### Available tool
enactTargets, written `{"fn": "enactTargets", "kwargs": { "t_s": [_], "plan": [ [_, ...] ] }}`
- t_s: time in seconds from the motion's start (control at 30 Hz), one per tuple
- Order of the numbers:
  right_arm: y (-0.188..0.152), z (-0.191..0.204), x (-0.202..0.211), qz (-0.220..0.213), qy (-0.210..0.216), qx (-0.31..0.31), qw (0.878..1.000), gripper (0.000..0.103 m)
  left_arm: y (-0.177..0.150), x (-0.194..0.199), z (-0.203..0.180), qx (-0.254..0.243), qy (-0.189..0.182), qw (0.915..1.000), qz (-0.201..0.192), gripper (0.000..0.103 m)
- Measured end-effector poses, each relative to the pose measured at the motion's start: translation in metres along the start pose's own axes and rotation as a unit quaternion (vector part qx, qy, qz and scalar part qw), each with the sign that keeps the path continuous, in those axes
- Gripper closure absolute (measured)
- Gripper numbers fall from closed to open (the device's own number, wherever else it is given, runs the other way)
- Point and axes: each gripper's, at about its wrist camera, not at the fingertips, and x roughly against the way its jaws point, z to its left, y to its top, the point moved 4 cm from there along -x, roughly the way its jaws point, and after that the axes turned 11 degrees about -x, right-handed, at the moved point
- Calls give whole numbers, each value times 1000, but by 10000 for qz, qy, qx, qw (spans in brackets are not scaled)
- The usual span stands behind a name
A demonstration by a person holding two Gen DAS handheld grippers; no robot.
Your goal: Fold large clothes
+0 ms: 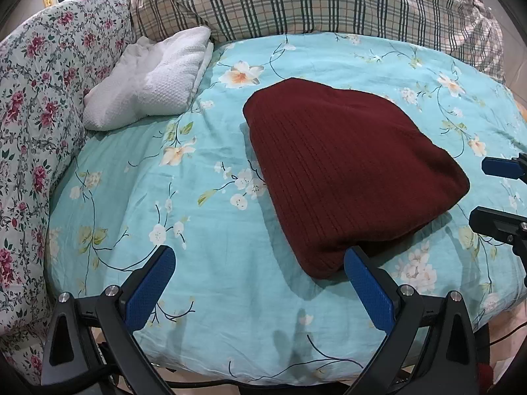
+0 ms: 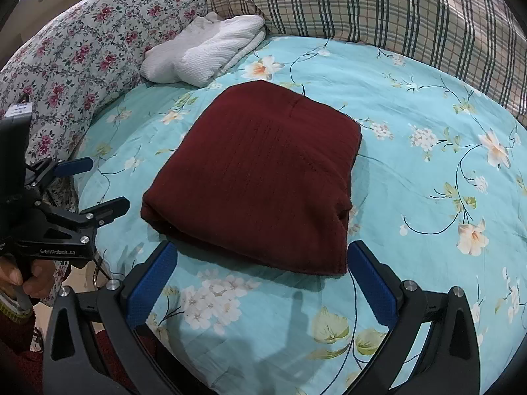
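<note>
A dark red ribbed knit garment (image 1: 349, 171) lies folded into a thick rectangle on the light blue flowered bedsheet (image 1: 197, 217). It also fills the middle of the right wrist view, where the garment (image 2: 260, 177) shows stacked layers at its near edge. My left gripper (image 1: 260, 263) hovers open just short of its near left corner, holding nothing. My right gripper (image 2: 262, 256) is open at the near edge of the fold, empty. Each gripper appears at the side of the other's view: the right gripper (image 1: 487, 191) and the left gripper (image 2: 105, 184), which a hand holds.
A folded white textured cloth (image 1: 148, 82) lies at the back left of the bed. A rose-print quilt (image 1: 36, 115) banks the left side and a plaid quilt (image 1: 313, 3) the back. The bed's front edge is just below the grippers.
</note>
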Motion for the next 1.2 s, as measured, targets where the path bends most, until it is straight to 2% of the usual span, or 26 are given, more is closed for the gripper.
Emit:
{"fn": "enactTargets", "kwargs": {
  "t_s": [1.2],
  "plan": [
    [9, -1, -1, -16, 35, -15, 10000, 0, 9, 0, 3, -96, 49, 9999, -49, 0]
  ]
}}
